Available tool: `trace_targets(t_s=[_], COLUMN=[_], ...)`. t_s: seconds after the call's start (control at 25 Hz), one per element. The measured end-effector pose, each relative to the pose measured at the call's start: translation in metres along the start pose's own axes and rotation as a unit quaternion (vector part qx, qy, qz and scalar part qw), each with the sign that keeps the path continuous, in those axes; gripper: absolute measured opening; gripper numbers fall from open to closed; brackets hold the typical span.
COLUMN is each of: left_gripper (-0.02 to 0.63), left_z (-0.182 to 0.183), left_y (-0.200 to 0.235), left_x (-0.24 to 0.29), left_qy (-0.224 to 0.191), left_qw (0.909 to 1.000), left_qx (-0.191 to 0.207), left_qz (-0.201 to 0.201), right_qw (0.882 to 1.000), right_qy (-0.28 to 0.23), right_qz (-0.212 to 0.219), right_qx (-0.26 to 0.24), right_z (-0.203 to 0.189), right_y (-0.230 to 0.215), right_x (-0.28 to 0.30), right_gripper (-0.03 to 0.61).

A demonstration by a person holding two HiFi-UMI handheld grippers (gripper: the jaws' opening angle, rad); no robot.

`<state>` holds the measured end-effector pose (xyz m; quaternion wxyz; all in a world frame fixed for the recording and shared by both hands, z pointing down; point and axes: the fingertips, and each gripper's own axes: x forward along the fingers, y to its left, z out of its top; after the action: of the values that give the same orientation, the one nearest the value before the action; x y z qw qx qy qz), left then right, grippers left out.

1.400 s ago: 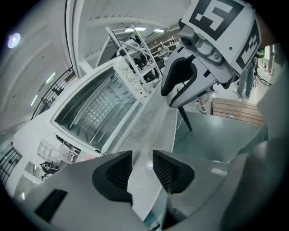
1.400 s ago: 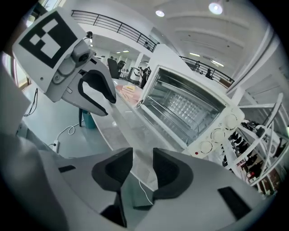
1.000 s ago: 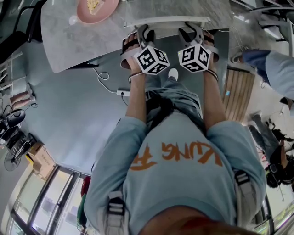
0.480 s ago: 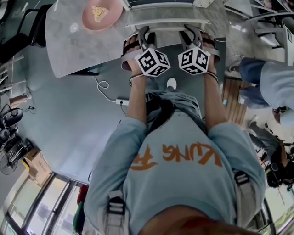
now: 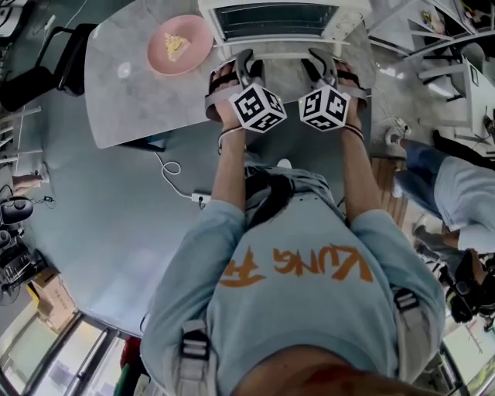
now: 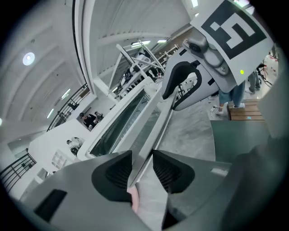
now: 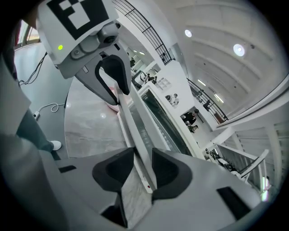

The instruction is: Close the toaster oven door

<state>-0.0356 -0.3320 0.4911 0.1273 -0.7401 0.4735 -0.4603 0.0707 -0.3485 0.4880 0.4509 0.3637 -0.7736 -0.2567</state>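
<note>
A white toaster oven point(image 5: 278, 19) stands at the far edge of the grey marble table point(image 5: 131, 100). Its glass door point(image 5: 285, 45) hangs open toward me. My left gripper point(image 5: 246, 63) and right gripper point(image 5: 321, 60) sit side by side at the door's front edge. In the left gripper view the white handle bar point(image 6: 156, 117) runs between the jaws, and the left gripper point(image 6: 142, 169) is shut on it. The right gripper view shows the same bar point(image 7: 131, 122) passing between the pads of the right gripper point(image 7: 143, 169), which is closed on its end.
A pink plate point(image 5: 179, 45) with a piece of food lies on the table left of the oven. A white cable and power strip point(image 5: 203, 196) lie on the floor below. A dark chair point(image 5: 39, 69) stands at the left, and another person point(image 5: 464, 186) at the right.
The head view has tipped forward, so the oven and the plate now show lower in the frame. Both grippers have stayed at the door's front edge.
</note>
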Motion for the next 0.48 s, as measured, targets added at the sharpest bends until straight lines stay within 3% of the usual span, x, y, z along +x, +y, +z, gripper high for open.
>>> trace_targets(t_s=[0.48], left_gripper=[0.141], left_z=[0.019], left_y=[0.043], left_x=[0.019], left_qy=[-0.026], left_qw=[0.9996], left_qx=[0.003], left_qz=[0.012], right_qw=[0.998], right_qy=[0.005], right_qz=[-0.051], right_qx=[-0.03], right_z=[0.016], right_y=[-0.04], right_x=[0.025], right_gripper=[0.132])
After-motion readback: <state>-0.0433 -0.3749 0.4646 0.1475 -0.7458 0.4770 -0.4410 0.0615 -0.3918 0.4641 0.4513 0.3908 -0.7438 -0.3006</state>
